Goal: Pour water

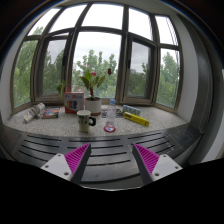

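Observation:
My gripper is open and empty, its two magenta-padded fingers spread wide over a slatted grey ledge below a windowsill. On the sill beyond the fingers stands a dark green mug with a handle. Just behind it is a white pot holding pink flowers. A clear glass or cup stands to the right of the pot. The mug is well ahead of the fingers, apart from them.
The sill also bears a lying bottle at the left, a red-and-white box, a pink round thing, a yellow flat packet and a blue-white box. A bay window with trees outside stands behind.

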{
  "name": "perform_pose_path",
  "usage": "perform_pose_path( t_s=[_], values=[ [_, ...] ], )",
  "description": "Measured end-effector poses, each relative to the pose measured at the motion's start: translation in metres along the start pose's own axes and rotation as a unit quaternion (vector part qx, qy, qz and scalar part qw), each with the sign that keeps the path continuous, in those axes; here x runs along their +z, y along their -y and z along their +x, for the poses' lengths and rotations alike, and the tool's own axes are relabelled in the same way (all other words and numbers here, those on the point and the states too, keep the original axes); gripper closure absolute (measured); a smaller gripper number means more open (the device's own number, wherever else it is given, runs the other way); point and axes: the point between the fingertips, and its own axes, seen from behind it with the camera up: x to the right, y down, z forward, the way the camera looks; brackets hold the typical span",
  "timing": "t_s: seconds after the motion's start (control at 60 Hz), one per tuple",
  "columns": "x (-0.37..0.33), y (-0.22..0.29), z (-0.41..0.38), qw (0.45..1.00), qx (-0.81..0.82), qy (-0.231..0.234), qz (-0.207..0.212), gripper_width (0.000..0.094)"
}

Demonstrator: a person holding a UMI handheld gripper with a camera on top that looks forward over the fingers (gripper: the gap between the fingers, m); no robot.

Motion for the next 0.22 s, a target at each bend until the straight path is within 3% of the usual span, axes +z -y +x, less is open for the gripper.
perform_pose_path(
  t_s=[0.217],
  values=[
    [-0.020,0.002,0.009,1.000,-0.004,-0.005,0.007,0.0085]
  ],
)
